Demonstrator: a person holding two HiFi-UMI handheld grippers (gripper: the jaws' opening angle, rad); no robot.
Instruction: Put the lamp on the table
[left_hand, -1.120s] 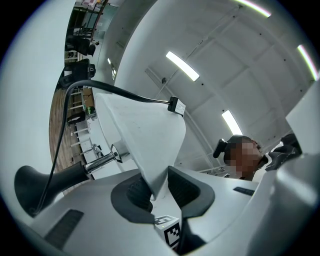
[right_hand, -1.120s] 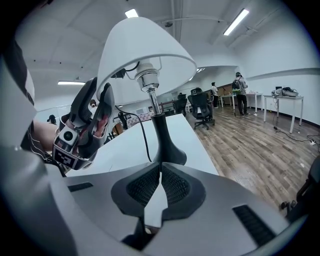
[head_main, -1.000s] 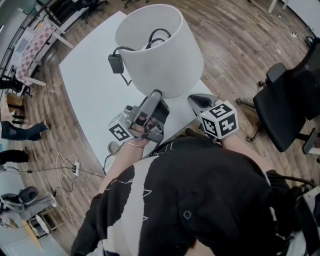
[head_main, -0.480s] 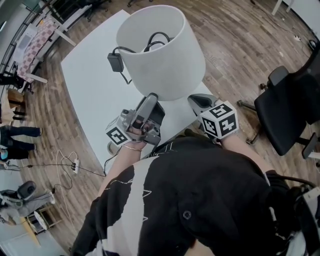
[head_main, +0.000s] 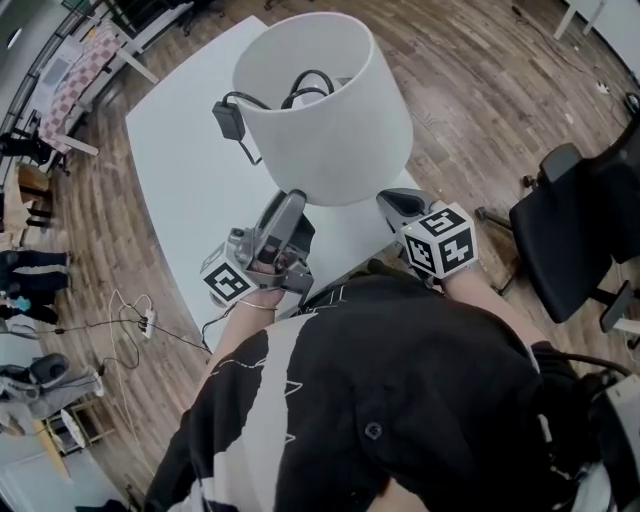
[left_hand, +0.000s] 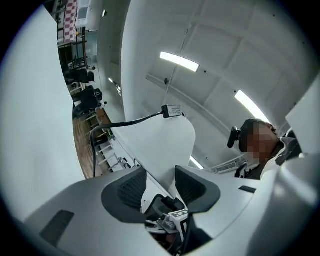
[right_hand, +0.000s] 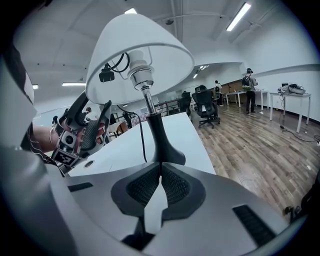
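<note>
Head view: lamp (head_main: 340, 130) stands upright on white desk (head_main: 180, 190). Left hand-held gripper (head_main: 290, 200) sits at the lamp's shade (left_hand: 160, 145) rim, jaws just opening wide w/ shade wall between, pads not pressing. Right hand-held gripper (head_main: 395, 203) is pinched closed, empty, just beside the lamp's black base (right_hand: 162, 147).

Top (head_main: 400, 400): black, white abstract print, one round button.
Left tool (head_main: 290, 203): grey shell, black-and-white marker cube (head_main: 225, 283).
Right tool (head_main: 392, 202): grey shell, matching cube; dark ribbed pads (right_hand: 142, 186).
Left wrist: thin bracelet (right_hand: 51, 136).
</note>
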